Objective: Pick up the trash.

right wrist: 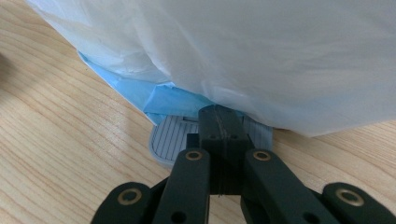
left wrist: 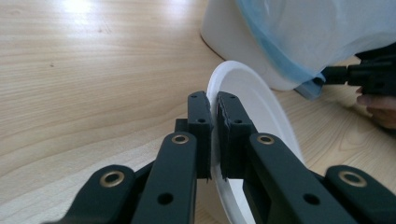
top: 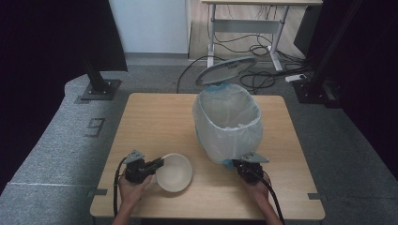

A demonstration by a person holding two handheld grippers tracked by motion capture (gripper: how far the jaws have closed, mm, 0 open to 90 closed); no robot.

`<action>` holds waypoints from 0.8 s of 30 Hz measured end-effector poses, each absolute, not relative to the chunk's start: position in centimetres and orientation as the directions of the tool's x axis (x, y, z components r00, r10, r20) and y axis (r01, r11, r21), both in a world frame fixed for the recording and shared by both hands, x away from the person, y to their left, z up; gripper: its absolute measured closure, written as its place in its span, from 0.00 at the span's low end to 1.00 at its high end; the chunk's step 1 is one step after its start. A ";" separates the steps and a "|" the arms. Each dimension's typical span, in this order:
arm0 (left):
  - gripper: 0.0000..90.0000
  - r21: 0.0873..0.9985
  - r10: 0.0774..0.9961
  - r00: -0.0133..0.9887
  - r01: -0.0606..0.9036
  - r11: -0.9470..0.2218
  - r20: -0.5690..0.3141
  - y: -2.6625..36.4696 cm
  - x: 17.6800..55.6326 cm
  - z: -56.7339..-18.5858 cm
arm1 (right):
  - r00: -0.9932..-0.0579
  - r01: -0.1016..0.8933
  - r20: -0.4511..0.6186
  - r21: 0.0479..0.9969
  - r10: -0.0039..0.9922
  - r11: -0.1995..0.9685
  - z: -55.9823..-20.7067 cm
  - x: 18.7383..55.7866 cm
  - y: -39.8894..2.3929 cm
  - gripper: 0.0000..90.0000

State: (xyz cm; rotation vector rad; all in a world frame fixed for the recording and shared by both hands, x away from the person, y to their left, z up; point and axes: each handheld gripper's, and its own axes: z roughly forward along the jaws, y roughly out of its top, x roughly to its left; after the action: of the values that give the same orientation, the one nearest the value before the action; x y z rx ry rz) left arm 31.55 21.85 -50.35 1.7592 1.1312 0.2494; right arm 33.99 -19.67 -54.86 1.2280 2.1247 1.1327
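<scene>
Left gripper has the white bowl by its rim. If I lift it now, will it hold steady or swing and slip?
The left gripper pinches only the thin rim of the bowl, so the bowl will probably hang off to one side and may pivot. Its smooth, glossy wall looks slippery. It seems empty and thin, so likely light; a slow lift should hold.

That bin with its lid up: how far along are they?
Done: the bin lid is up, with the right gripper, shut, on the pedal. In hand: the left gripper clamps the bowl rim. Left, probably: tipping the bowl over the bin.

High view overlooks table [top: 155, 112]; gripper views sit close.
</scene>
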 end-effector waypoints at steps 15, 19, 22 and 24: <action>0.95 0.831 0.774 0.533 0.556 -0.017 -0.341 23.2 31.1 -49.4 | -0.513 0.502 0.030 0.821 0.858 0.272 -54.9 34.0 -19.7 0.99; 0.95 0.832 0.776 0.535 0.554 -0.023 -0.334 23.2 31.0 -49.4 | -0.513 0.503 0.031 0.820 0.858 0.272 -54.9 34.0 -19.7 0.99; 0.95 0.833 0.776 0.537 0.552 -0.027 -0.331 23.1 31.0 -49.3 | -0.514 0.503 0.031 0.820 0.857 0.272 -54.9 34.0 -19.7 0.99; 0.95 0.834 0.777 0.539 0.551 -0.033 -0.325 23.0 30.9 -49.3 | -0.515 0.503 0.032 0.820 0.857 0.272 -54.9 34.0 -19.7 0.99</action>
State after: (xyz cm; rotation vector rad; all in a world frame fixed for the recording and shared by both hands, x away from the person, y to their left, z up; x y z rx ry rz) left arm 30.94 23.04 -49.32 1.7066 1.1232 0.2640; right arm 34.03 -19.72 -54.86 1.2274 2.1280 1.1363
